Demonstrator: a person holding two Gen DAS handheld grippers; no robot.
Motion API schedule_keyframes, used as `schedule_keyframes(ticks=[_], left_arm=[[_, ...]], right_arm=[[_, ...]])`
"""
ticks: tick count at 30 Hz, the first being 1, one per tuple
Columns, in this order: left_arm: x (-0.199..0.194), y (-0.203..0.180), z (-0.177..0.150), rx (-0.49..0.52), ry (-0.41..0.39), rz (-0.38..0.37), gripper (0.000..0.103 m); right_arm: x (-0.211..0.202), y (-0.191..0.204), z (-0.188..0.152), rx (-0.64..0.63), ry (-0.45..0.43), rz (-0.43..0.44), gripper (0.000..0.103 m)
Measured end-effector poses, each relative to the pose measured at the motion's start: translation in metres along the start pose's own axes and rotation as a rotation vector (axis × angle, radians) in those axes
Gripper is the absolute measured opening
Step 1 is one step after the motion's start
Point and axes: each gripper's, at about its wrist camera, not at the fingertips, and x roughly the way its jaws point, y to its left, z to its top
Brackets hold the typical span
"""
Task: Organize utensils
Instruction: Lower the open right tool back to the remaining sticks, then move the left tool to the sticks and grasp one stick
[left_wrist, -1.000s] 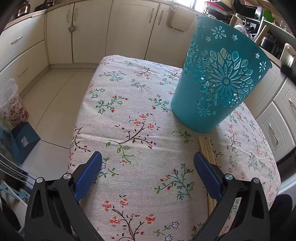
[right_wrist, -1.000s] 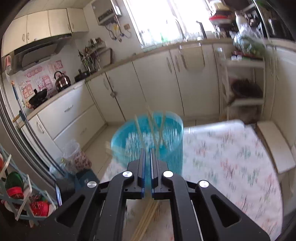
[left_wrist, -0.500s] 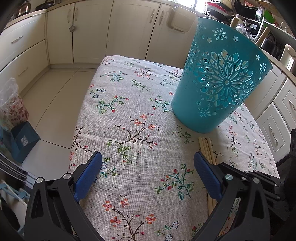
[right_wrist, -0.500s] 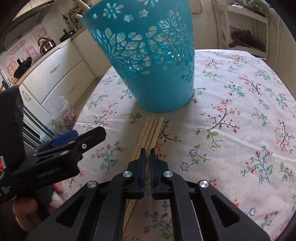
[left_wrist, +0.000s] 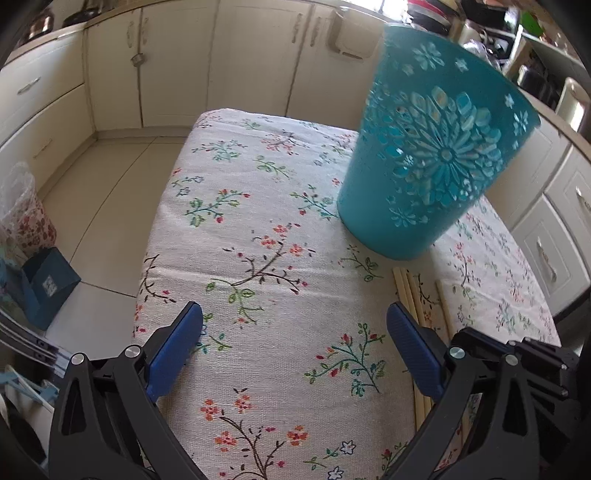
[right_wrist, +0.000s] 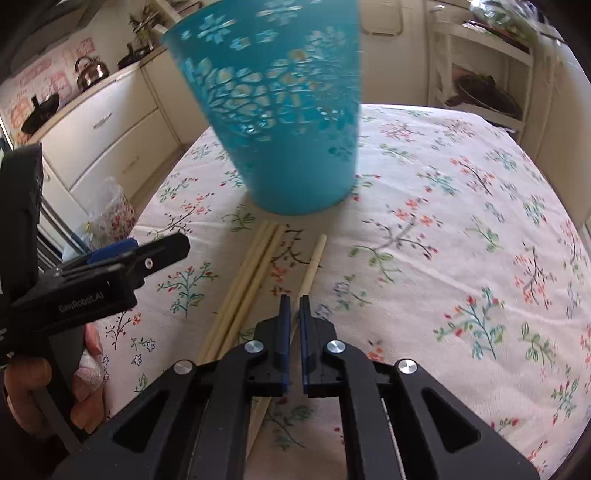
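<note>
Right gripper (right_wrist: 291, 301), jaws pressed together with only a thin slit between the blue pads and nothing visibly pinched, points down at the flowered tablecloth (right_wrist: 461, 229). Directly ahead of its tips, and running back under them, lies a single chopstick (right_wrist: 314, 264), set slightly apart from the others. Just to the left lies a bundle of three chopsticks (right_wrist: 255, 266), side by side and touching, their far ends close to the foot of the teal basket (right_wrist: 280, 122). The basket stands upright on the cloth beyond all four sticks and appears blurred in both views.

Left gripper (left_wrist: 293, 338), jaws spread wide and empty, hovers over bare cloth. The bundle lies just outside its right-hand pad (left_wrist: 413, 349), and the basket stands further off to the upper right. In the right wrist view this gripper shows at the left edge, held in a hand (right_wrist: 55, 384).

Risks, as judged from this layout: with its jaws closed, the right gripper cannot take a stick; lowered as it is, it would likely press or roll the single chopstick across the cloth, perhaps into the bundle. Thin round sticks lying flat on soft fabric offer little to grip, so one may slip free or several may be caught together. A careless sweep towards the light, perforated basket could tip it.
</note>
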Motion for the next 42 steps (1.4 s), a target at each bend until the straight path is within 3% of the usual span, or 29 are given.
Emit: schedule_keyframes(ticks=[4,13,20,33,36,38,41,42], left_arm=[[0.001,-0.020,-0.001,0.106,0.016,0.002,0.095],[0.009,-0.045,-0.005,0.186,0.055,0.051,0.095],[0.012,-0.047,-0.005,0.186,0.074,0.085,0.095],[0.023,-0.061,-0.002,0.219,0.085,0.125,0.090],[0.022,-0.059,-0.002,0.213,0.078,0.111,0.083],[0.021,-0.060,-0.002,0.221,0.069,0.102,0.072],[0.020,-0.064,0.000,0.247,0.065,0.077,0.053],[0.020,-0.065,0.001,0.254,0.066,0.065,0.049]], right_arm=[[-0.001,-0.005,-0.001,0.024,-0.011,0.021,0.005],[-0.003,-0.010,-0.004,0.055,-0.010,0.062,0.009],[-0.004,-0.005,-0.004,0.042,-0.009,0.075,0.020],[-0.004,-0.005,-0.003,0.035,-0.013,0.057,0.022],[-0.001,-0.002,0.000,0.019,-0.012,0.038,0.022],[0.002,0.001,0.004,-0.004,-0.010,0.006,0.022],[0.004,0.006,0.007,-0.056,-0.001,-0.073,0.007],[0.004,0.005,0.007,-0.060,-0.002,-0.088,0.007]])
